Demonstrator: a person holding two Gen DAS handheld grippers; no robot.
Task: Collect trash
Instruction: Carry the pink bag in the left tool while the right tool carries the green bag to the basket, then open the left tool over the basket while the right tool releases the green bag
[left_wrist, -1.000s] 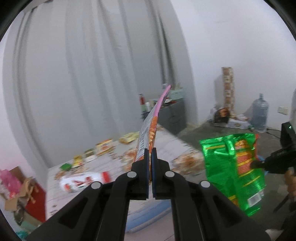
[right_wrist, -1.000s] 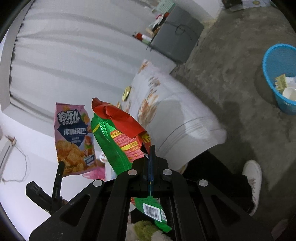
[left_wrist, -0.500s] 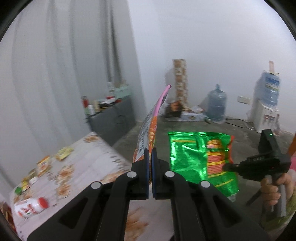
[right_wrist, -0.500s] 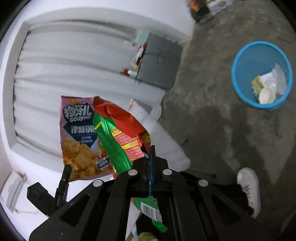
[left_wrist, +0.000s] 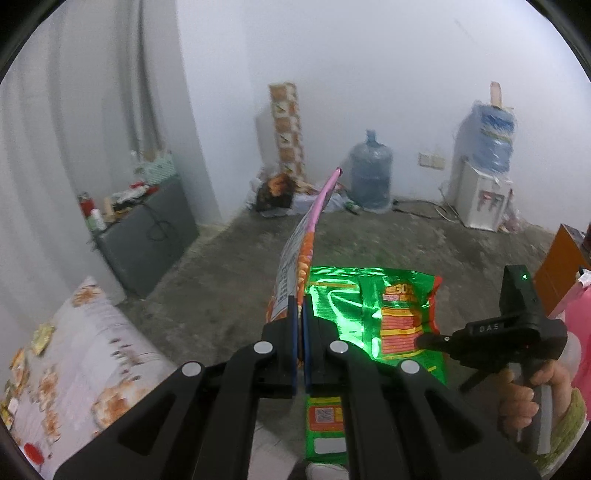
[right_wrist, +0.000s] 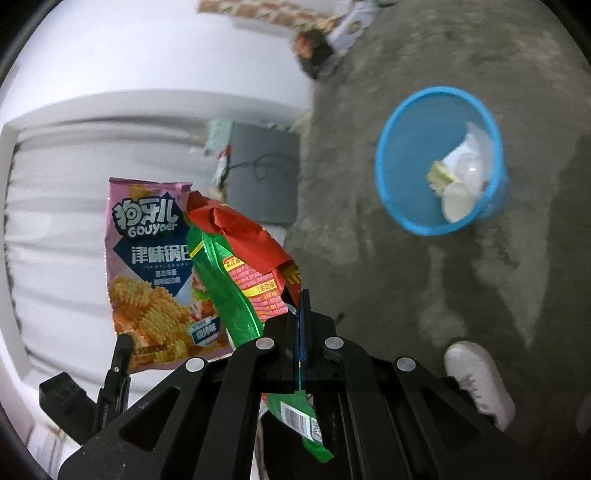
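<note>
The view has swung off the littered worktop (left_wrist: 74, 354) toward open floor; the blue bin (right_wrist: 439, 158) now sits larger and nearer in the right wrist view, so the drop looks close; the left tool (left_wrist: 300, 306) stays clamped on the pink crisp bag (left_wrist: 295, 266); the right tool (right_wrist: 301, 314) stays clamped on the green snack bag (right_wrist: 221, 277); both bags hang in the air, well short of the bin.

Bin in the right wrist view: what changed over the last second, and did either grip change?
Both hands swung away from the table toward the floor; the blue bin went from the frame's right edge to fully in view, larger. No grip change: left gripper stays shut on the pink bag, right gripper on the green bag.
</note>
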